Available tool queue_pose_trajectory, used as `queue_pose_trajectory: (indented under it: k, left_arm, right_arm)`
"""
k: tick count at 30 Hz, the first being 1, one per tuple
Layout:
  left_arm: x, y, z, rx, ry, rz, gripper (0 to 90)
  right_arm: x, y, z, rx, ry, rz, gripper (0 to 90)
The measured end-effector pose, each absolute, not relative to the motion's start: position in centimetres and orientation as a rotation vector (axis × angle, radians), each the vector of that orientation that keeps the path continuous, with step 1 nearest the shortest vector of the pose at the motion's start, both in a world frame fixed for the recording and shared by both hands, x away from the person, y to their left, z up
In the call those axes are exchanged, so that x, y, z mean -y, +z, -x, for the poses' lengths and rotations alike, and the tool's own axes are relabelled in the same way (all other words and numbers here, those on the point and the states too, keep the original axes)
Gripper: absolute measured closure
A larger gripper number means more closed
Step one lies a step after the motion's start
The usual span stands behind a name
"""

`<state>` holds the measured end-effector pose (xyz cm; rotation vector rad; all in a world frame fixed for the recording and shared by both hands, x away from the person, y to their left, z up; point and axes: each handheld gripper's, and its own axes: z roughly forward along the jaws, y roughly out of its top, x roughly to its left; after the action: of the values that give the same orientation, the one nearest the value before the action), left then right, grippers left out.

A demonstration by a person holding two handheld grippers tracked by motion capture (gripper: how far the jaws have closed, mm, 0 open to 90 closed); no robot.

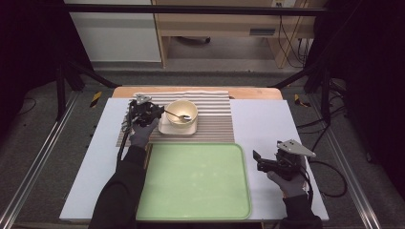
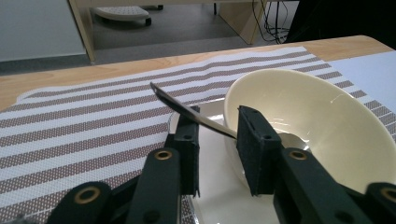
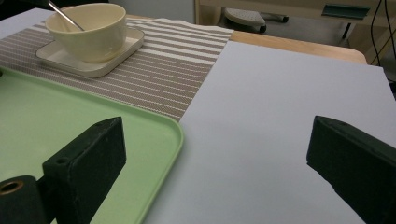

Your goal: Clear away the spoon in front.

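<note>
A cream bowl (image 1: 191,106) (image 2: 327,116) (image 3: 93,37) stands on a square cream plate (image 1: 165,128) (image 3: 116,51) on a striped placemat (image 1: 215,119). A metal spoon (image 1: 174,115) (image 2: 177,103) (image 3: 65,16) lies in the bowl, and its handle leans out over the rim to the left. My left gripper (image 1: 160,110) (image 2: 217,116) is at that handle. Its jaws stand on either side of the handle with a gap showing. My right gripper (image 1: 256,160) (image 3: 217,126) hovers open over the white table cover (image 1: 262,119), right of the tray, with nothing between its fingers.
A large empty green tray (image 1: 196,186) (image 3: 46,116) lies at the front centre, just below the placemat. Bare white cover stretches to the right of the placemat. Beyond the table's far wooden edge is floor, with cables and furniture legs.
</note>
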<state>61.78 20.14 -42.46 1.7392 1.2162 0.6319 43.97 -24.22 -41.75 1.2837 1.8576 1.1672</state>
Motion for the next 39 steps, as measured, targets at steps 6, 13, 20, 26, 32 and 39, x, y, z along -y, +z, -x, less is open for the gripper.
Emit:
queue_pose_trajectory:
  k: [6,13,20,26,32,39]
  left_arm:
    - [-20.0,-42.0,-61.4,-1.194,0.634,-1.73,73.2]
    - [-20.0,-42.3,-60.6,-1.189,0.634,-1.733,73.7]
    - [-20.5,-43.3,-59.5,-1.2,0.616,-1.75,72.5]
    - [-21.0,-43.2,-59.6,-1.217,0.608,-1.714,62.6]
    - [-21.2,-42.2,-60.2,-1.227,0.626,-1.684,54.3]
    - [-21.0,-42.1,-60.5,-1.236,0.62,-1.68,65.9]
  right_arm:
    - [24.2,-41.8,-43.9,-1.86,1.168,-1.283,4.8]
    - [24.1,-41.8,-44.0,-1.862,1.164,-1.285,4.8]
    - [24.1,-41.8,-44.0,-1.862,1.159,-1.283,4.8]
    - [24.0,-41.8,-44.0,-1.865,1.16,-1.285,4.8]
    - [24.0,-41.9,-44.0,-1.865,1.159,-1.291,4.8]
    - [24.1,-41.8,-44.0,-1.862,1.161,-1.286,4.8]
